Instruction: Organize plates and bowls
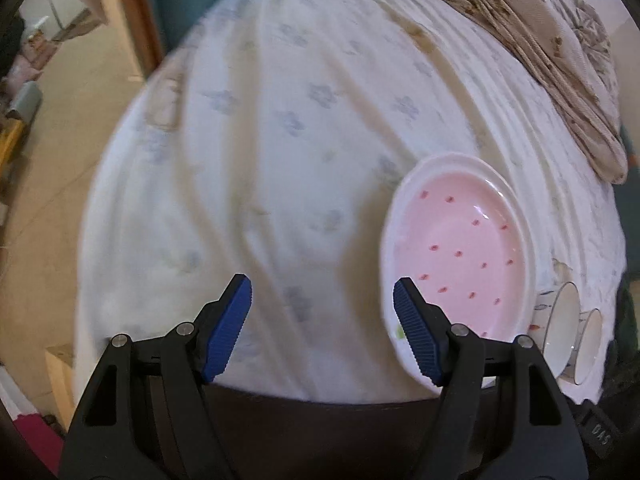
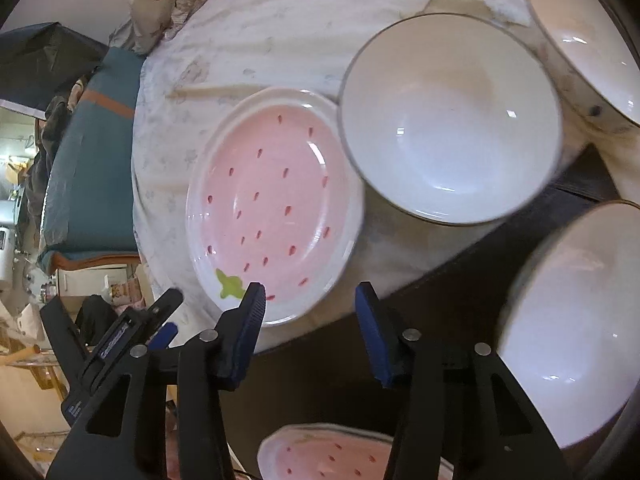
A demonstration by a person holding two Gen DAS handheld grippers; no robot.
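Grippers both stand open and empty: left gripper [image 1: 322,330] low beside the pink plate [image 1: 460,256], right gripper [image 2: 310,336] below the white bowl [image 2: 450,120].

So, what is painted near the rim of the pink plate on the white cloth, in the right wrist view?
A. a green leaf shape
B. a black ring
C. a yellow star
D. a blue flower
A: the pink plate carries a green leaf shape at its lower rim, just above the left finger of the right gripper.
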